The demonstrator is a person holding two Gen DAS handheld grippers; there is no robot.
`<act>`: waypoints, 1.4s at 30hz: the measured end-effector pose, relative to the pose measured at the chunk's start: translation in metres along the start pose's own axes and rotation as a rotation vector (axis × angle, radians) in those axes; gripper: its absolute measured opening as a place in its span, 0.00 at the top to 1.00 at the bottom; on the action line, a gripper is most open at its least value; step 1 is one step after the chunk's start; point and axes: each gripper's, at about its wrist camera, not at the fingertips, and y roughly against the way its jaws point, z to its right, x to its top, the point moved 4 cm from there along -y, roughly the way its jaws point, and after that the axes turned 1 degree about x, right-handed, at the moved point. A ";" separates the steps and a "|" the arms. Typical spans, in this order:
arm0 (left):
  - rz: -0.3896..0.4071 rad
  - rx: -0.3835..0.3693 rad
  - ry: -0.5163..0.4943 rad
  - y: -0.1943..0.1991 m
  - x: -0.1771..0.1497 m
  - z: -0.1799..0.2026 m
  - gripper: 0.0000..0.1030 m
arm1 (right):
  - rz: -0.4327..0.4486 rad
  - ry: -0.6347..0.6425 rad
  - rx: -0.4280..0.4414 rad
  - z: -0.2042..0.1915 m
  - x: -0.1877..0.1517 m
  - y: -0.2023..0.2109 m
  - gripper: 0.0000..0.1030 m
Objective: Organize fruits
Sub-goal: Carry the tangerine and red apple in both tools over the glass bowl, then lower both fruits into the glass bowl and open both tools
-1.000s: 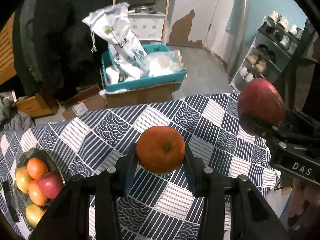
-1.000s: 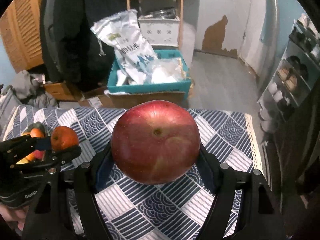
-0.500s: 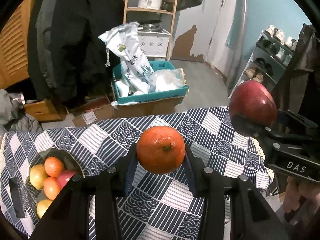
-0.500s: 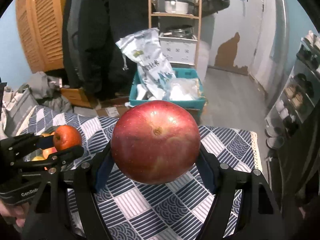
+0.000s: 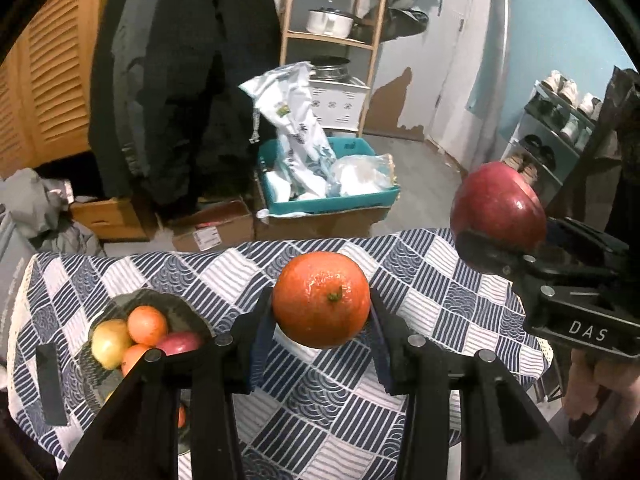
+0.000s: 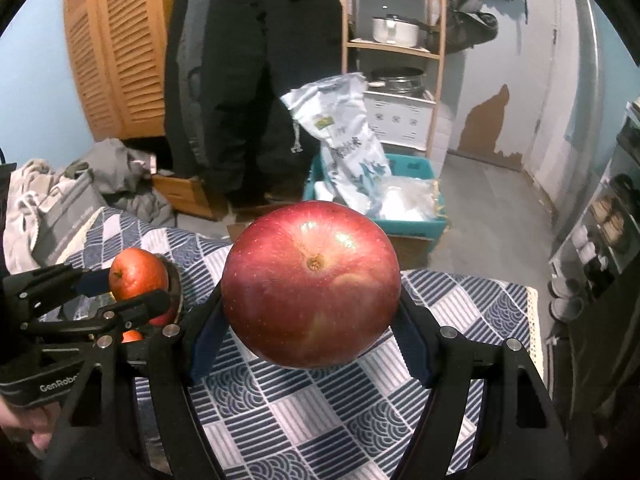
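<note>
My left gripper is shut on an orange and holds it above the table. My right gripper is shut on a big red apple, also held above the table. In the left wrist view the apple and right gripper show at the right. In the right wrist view the orange and left gripper show at the left. A dark bowl on the table's left holds several fruits: a yellow one, oranges and a red one.
The table has a blue and white patterned cloth. A black strip lies at its left edge. Behind the table are cardboard boxes, a teal crate with bags, a wooden shelf and hanging coats.
Both grippers have risen and pulled back with their fruit. The table and bowl now look lower and farther, and more of the room shows.
</note>
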 end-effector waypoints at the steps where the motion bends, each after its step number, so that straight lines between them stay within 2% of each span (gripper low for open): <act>1: 0.001 0.003 0.006 0.001 -0.001 -0.004 0.57 | -0.003 0.005 0.007 -0.005 0.001 -0.002 0.27; 24: -0.017 0.095 0.162 0.018 -0.034 -0.114 0.57 | -0.076 0.102 0.145 -0.104 0.007 -0.045 0.27; 30: -0.055 0.117 0.195 0.009 -0.047 -0.141 0.57 | -0.112 0.114 0.179 -0.127 0.003 -0.063 0.27; 42: -0.160 0.185 0.278 -0.018 -0.081 -0.195 0.57 | -0.234 0.150 0.256 -0.173 -0.026 -0.120 0.27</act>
